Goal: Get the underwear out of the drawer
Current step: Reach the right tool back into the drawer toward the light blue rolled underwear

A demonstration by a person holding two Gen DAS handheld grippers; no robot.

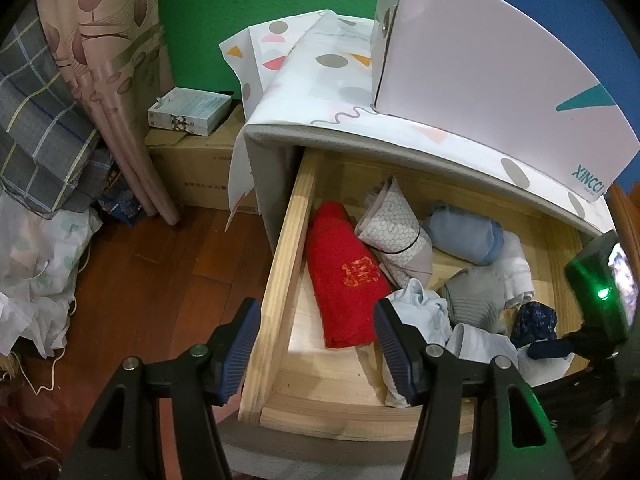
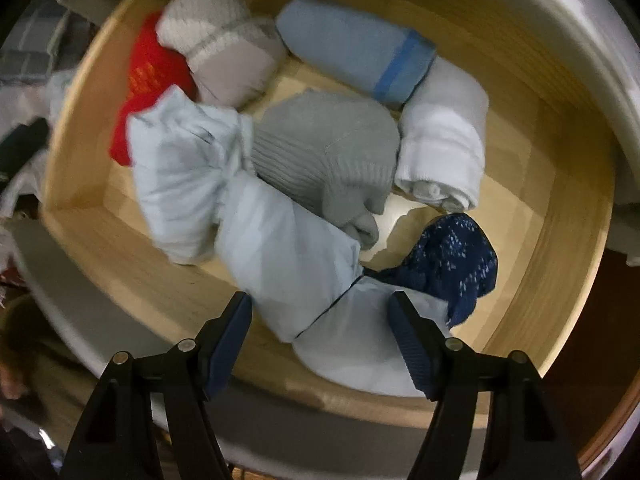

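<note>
Right gripper (image 2: 320,332) over open drawer (image 2: 560,184), jaws apart astride pale blue underwear (image 2: 280,256), not yet pinching. Left gripper (image 1: 316,344) open, empty. Risk: snagging adjacent navy item (image 2: 452,264); thin fold slipping.

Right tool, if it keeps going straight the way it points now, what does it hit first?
Most likely the pale blue folded garment lying between the open fingers of the right tool, at the front of the drawer. Depth is blurred, so contact distance is unclear.
</note>
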